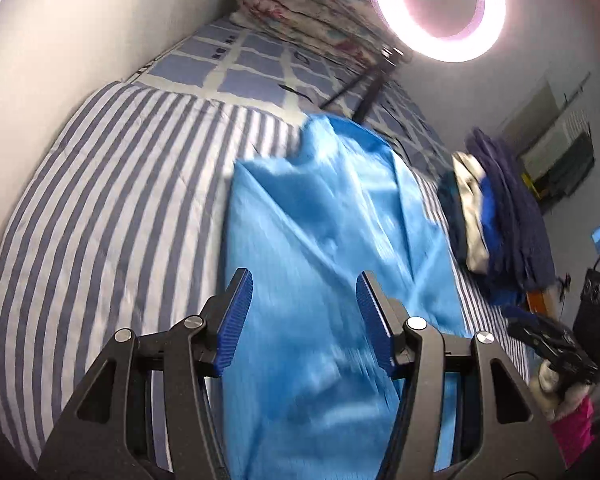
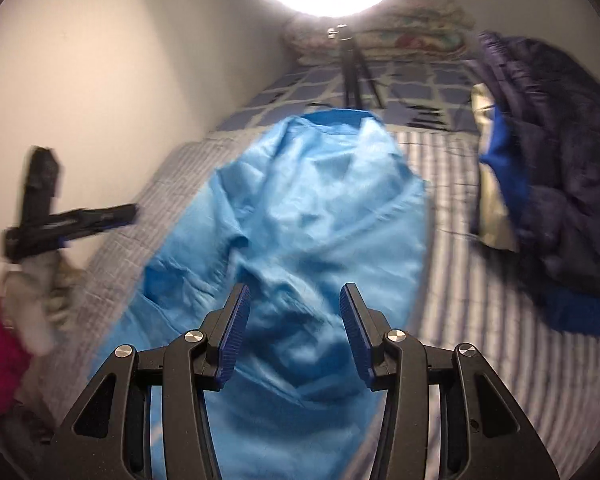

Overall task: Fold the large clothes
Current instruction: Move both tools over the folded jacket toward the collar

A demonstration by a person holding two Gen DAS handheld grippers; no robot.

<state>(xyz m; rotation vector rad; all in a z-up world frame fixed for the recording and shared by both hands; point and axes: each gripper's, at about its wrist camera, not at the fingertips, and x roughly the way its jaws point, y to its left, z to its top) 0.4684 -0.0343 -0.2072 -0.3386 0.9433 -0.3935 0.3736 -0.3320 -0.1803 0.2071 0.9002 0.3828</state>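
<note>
Our left gripper [image 1: 304, 320] and right gripper [image 2: 294, 330] both hover half open and empty above the light blue garment [image 1: 320, 220], which stretches toward twelve o'clock on the striped bedspread [image 1: 112, 184]; we read no writing.

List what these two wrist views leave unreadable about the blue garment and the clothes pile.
- Blue garment, left wrist view: its near end is cut off by the bottom edge and hidden behind the left tool; motion blur smears its folds.
- Blue garment, right wrist view: near hem hidden behind the right tool.
- Clothes pile, both views: blurred, so separate items cannot be counted.
</note>
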